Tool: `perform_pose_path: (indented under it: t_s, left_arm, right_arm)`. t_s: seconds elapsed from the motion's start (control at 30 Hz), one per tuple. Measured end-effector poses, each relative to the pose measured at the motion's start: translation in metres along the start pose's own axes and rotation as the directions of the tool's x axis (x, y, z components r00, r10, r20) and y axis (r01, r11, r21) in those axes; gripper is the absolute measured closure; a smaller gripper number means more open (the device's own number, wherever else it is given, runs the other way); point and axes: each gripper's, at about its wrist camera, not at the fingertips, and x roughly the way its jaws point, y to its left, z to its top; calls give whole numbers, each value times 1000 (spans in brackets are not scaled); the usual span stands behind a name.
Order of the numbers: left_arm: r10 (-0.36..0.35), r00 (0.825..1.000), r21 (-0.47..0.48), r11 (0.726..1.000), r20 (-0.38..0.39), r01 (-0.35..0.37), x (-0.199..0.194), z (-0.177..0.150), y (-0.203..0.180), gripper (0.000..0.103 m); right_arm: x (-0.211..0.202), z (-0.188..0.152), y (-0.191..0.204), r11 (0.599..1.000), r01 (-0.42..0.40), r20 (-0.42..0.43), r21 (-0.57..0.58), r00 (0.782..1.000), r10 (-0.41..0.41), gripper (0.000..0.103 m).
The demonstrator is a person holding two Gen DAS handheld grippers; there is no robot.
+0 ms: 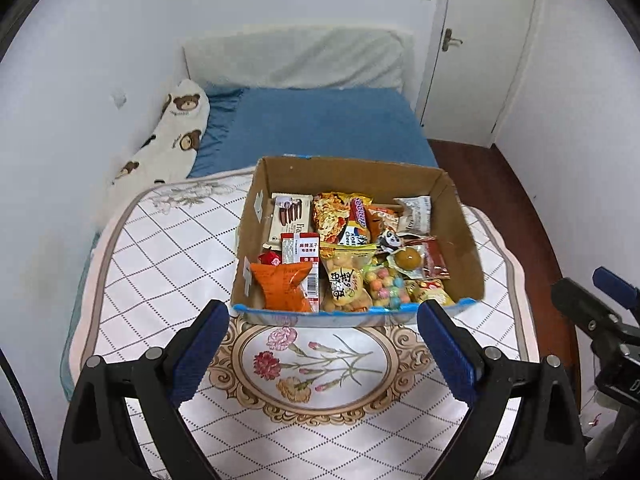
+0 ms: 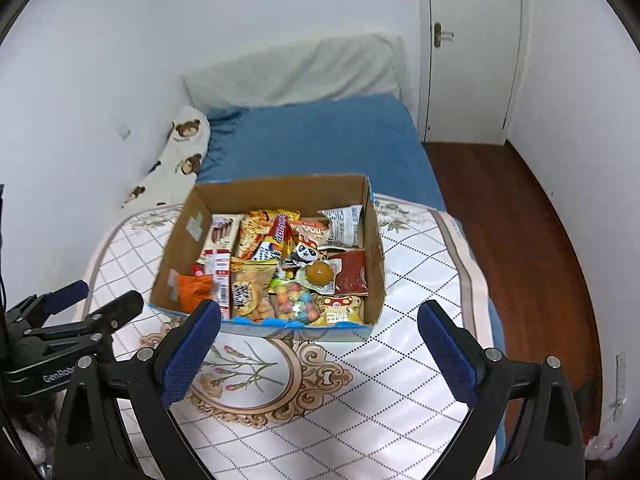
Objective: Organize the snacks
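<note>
A cardboard box (image 1: 464, 224) (image 2: 374, 248) full of several snack packets sits on a quilted white mat with a flower medallion (image 1: 312, 364) (image 2: 360, 380). Inside I see an orange packet (image 1: 286, 286) (image 2: 194, 288), a chocolate biscuit box (image 1: 290, 212), a bag of coloured candy balls (image 1: 386, 282) (image 2: 296, 300) and a round yellow sweet (image 1: 408, 258) (image 2: 319, 272). My left gripper (image 1: 322, 338) hangs open just before the box's near wall, holding nothing. My right gripper (image 2: 320, 340) is open too, near the box's front right corner.
The mat lies on a bed with a blue sheet (image 1: 320, 124) (image 2: 320, 140), a bear-print pillow (image 1: 176, 136) at the left wall and a white headboard cushion (image 1: 296, 58). Dark wooden floor (image 2: 520, 240) and a white door (image 2: 472, 48) are on the right.
</note>
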Motion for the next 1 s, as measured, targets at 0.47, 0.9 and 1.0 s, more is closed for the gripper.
perform_pose_path:
  t_s: [0.47,0.9,1.0]
  left_arm:
    - [35,995,-7,999,88,-35,-84,-36,0,6]
    - [56,990,-6,998,127,-55,-112,-44,-4,6]
    - [61,990,-15,998,127,-59,-109,-43,-4,6]
  right_arm:
    - [-92,-36,17,999,-7,58,-34,998,9,0]
    - [-119,-40,21,999,-2,105,-48,994,7,0]
    - [-116,-40,19,999,4,108,-41,994,0,0]
